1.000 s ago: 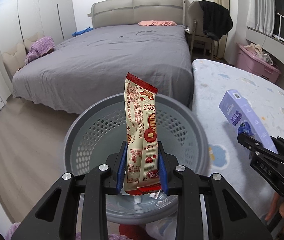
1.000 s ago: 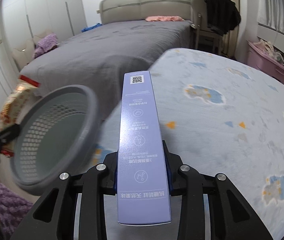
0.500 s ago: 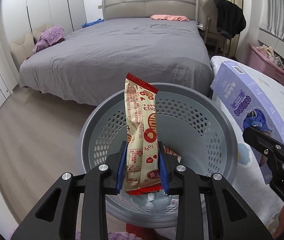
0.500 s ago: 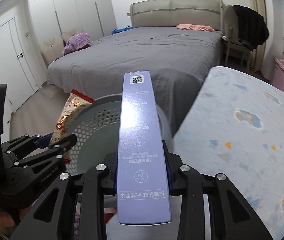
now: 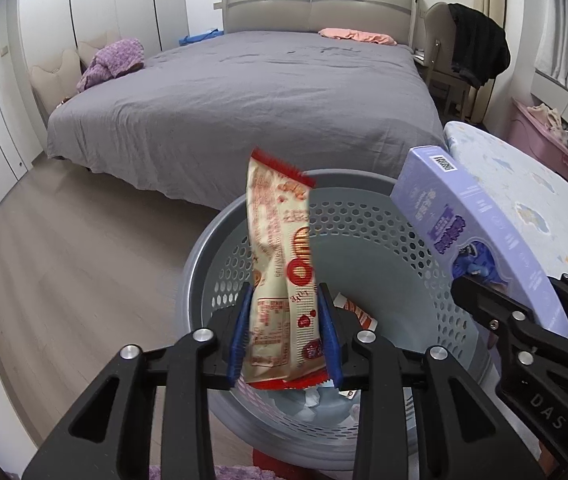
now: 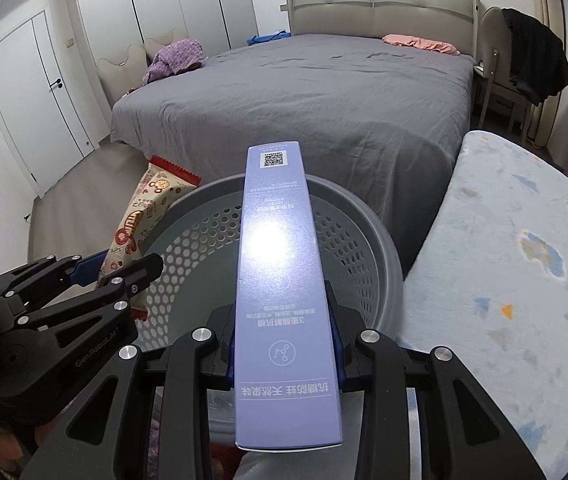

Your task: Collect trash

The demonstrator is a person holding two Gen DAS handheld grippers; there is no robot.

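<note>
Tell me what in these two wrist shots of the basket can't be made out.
- Basket bottom, left wrist view: the wrapper and left gripper cover most of the trash inside.
- Basket inside, right wrist view: the box in the right gripper hides its middle.
- Box's small print: too small to read.
- Wrapper top, left wrist view: blurred; the jaws have just been opening around it.

The bin's (image 5: 363, 208) round mouth is wide open under my two grippers; the big bed (image 5: 268, 92) blocks behind it, the mattress (image 6: 523, 280) crowds its right side.
</note>
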